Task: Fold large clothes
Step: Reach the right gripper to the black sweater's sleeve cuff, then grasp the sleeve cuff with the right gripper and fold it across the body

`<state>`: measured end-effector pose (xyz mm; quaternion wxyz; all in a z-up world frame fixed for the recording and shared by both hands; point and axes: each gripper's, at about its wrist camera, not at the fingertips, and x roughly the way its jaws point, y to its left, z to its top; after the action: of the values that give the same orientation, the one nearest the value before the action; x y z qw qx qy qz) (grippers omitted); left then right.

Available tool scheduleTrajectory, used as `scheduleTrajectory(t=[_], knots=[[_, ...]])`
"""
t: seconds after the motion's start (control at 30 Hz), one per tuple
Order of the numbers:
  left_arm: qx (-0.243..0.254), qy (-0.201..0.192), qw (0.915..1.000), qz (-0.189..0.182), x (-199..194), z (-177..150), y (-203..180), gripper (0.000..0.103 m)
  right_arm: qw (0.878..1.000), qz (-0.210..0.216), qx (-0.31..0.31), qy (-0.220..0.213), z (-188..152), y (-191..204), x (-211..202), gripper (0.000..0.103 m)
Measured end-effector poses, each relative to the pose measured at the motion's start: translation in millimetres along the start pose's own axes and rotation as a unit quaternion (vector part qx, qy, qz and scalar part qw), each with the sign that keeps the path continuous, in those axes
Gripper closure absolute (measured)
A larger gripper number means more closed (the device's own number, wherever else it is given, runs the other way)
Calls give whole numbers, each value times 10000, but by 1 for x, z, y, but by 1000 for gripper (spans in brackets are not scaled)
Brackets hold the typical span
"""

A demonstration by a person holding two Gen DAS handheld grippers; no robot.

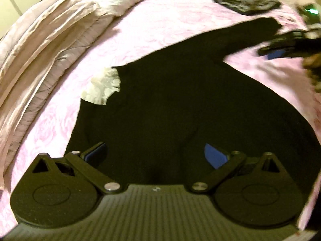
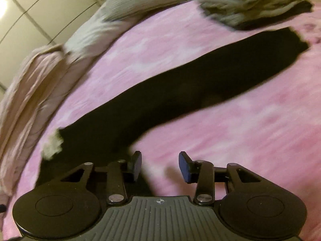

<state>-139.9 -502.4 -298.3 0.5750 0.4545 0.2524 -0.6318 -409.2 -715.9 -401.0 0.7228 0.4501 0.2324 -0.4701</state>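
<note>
Garment: black top (image 1: 170,104) lying spread flat on the pink bedspread (image 1: 140,30), one long sleeve (image 2: 200,84) stretched out toward the far side, white frilly collar (image 1: 102,86) poking out at its left edge.
Left gripper (image 1: 155,154): I've got it low over the body of the top, jaws spread wide, nothing pinched between the pads.
Right gripper (image 2: 159,165): jaws partly apart and empty, hovering by the sleeve's near edge where it meets bare pink.
Open room: plenty of clear bedspread right of the sleeve (nice).
Edges to watch: rumpled pale duvet (image 1: 40,50) along the left, folded stack of clothes (image 2: 256,14) just past the sleeve's cuff.
</note>
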Motion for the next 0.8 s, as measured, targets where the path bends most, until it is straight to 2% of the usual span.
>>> scheduleTrajectory(t=[0.17,0.3,0.43,0.63,0.73,0.8], knots=[[-457,119,9984,312,25,33,-11,1,9963,-575,486,-421,52,-84,-15,64],[-593,237,9968,490,42,56,-24,2,9885,-821,1077,-678,84,-145,-13,64],[-609,370,9961,529,55,71,-36,2,9811,-668,1531,-977,108,-193,-7,65],[-587,371,9967,430,64,86,-47,2,9665,-303,2224,-1242,124,-227,-1,65],[-558,247,9969,496,58,86,-48,2,9656,-432,2241,-1245,127,-225,-10,99],[-543,168,9966,603,52,82,-44,1,9720,-613,1879,-1270,131,-205,-21,100]])
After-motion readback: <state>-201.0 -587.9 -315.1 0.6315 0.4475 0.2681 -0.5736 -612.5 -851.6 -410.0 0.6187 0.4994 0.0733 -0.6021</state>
